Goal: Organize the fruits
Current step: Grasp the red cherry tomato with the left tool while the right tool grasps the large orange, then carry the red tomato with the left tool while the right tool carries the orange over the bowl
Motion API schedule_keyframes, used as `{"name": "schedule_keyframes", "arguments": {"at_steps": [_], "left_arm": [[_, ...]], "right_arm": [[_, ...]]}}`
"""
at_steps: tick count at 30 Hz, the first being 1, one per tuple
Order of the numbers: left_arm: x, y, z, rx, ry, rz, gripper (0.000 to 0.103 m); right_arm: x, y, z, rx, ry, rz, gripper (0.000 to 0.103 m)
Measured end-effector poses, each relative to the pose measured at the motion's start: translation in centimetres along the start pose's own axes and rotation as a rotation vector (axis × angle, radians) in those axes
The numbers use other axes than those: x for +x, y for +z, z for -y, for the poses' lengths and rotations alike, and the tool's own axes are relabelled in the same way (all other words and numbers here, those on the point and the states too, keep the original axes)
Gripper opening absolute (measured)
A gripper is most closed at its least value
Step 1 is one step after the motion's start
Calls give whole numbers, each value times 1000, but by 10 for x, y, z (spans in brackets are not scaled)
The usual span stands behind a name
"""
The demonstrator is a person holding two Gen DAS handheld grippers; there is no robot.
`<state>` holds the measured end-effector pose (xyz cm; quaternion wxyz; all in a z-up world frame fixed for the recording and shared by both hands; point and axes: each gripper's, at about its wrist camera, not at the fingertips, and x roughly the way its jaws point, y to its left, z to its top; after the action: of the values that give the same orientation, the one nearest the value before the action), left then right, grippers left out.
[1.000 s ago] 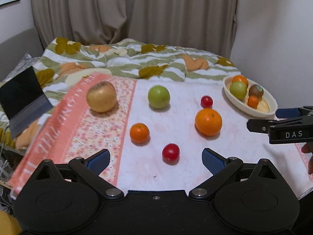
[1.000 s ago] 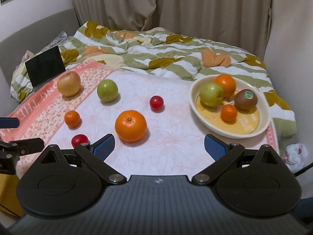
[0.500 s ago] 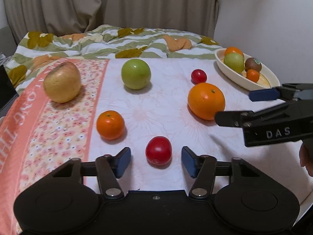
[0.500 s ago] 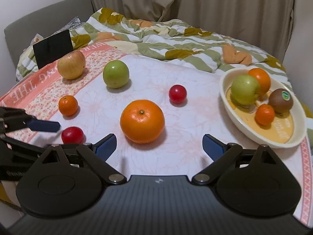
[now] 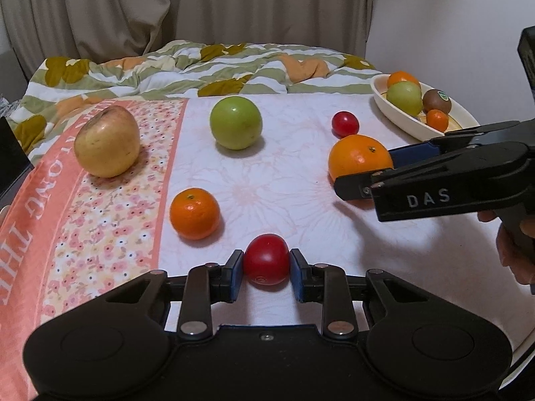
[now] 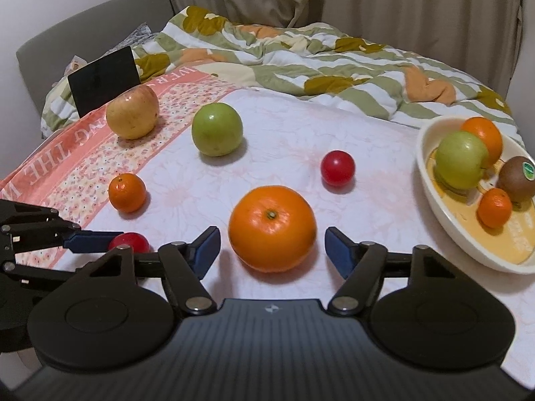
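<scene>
Left gripper [image 5: 266,270] jaws now closed from wide onto near red tomato [image 5: 266,260] on the counter — grasp apparently secured; right gripper [image 6: 272,250] advanced, jaws wide astride large orange [image 6: 272,229] — both bound, presumably, for bowl [image 6: 431,193].

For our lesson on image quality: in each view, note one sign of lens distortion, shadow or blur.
Left wrist view: dark fisheye corners; soft shadow beside the green apple. Right wrist view: the bowl rim looks stretched near the edge; the big orange is sharp.
</scene>
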<state>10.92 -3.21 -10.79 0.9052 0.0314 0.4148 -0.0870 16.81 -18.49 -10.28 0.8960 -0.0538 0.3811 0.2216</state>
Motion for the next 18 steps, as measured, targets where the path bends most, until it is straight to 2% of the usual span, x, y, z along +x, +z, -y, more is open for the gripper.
{"name": "schedule_keyframes", "arguments": {"at_steps": [5,7,18], "left_arm": [[-1,-1,-6,-8,8,-1,32],[-3,-2,-9,-14,14,1,32],[-36,5,-18,-70,25,54,32]], "right_arm": [[8,3,-3,7,-9,-2,80],[9,4,-4,10,-23,-1,75],[-8,8,-13,22,-30,15,74]]}}
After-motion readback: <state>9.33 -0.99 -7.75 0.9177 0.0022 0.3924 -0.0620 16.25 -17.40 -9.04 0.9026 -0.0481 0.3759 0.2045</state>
